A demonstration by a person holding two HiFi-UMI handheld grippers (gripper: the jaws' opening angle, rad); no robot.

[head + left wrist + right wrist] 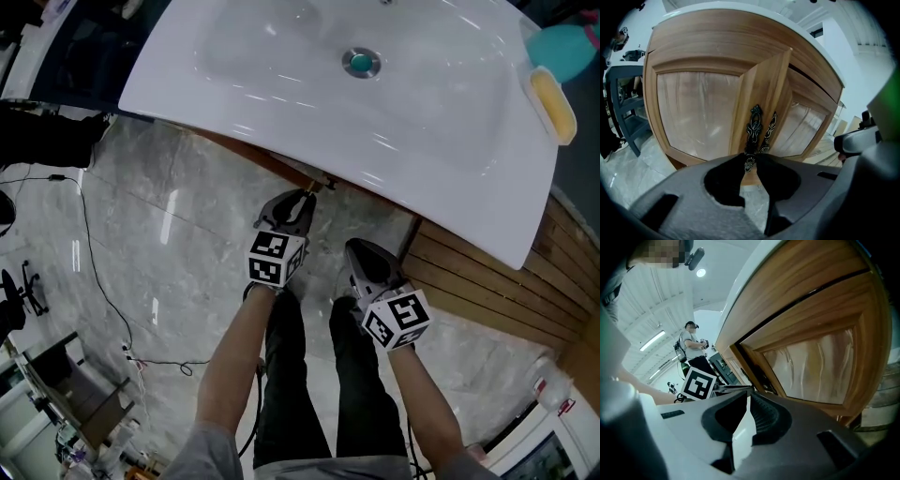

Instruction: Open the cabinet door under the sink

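Presently, the honey-coloured wooden cabinet door (764,93) with frosted panel, under the white basin sink (281,103), is standing slightly ajar. The left gripper (750,160) is clamping the lower tip of its dark ornate metal handle (753,126), apparently for drawing it outward. Beside it, the right gripper (745,392) is idling, jaws together, empty.

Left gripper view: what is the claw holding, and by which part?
The left claw is closed on the dark ornate handle of the ajar cabinet door, pinching the handle's lower end.
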